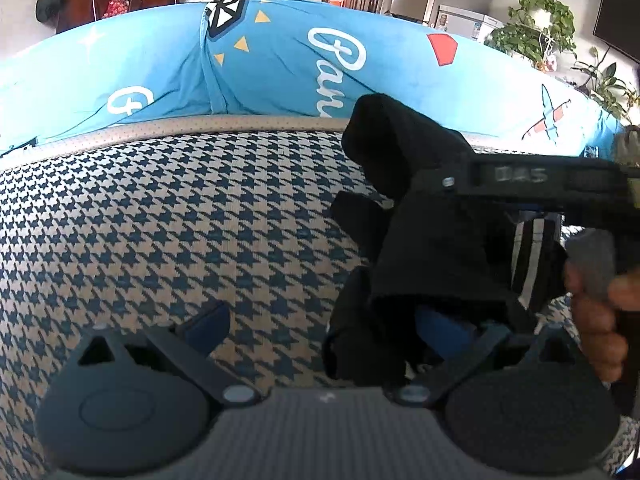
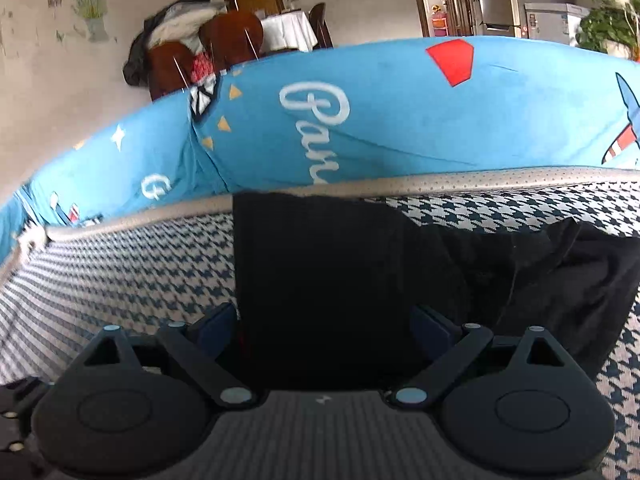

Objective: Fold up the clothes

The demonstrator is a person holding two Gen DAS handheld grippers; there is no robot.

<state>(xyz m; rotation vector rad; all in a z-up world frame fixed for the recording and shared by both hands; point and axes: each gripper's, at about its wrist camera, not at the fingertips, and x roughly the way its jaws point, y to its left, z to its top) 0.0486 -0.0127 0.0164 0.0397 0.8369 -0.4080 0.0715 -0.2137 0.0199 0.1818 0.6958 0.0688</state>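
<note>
Claws (image 2: 324,322) around crumpled black garment (image 2: 320,264)

The left gripper (image 1: 320,320) is held low with its jaws spread wide; the right gripper (image 2: 324,322) is likewise spread — a bare hand (image 1: 600,320) is seen gripping its handle

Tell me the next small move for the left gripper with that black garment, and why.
Probably slide the left gripper rightward to centre the black garment between its fingers, then close. Its jaws stand wide open, and the cloth drapes over only the right finger, bunched above the houndstooth surface.
</note>
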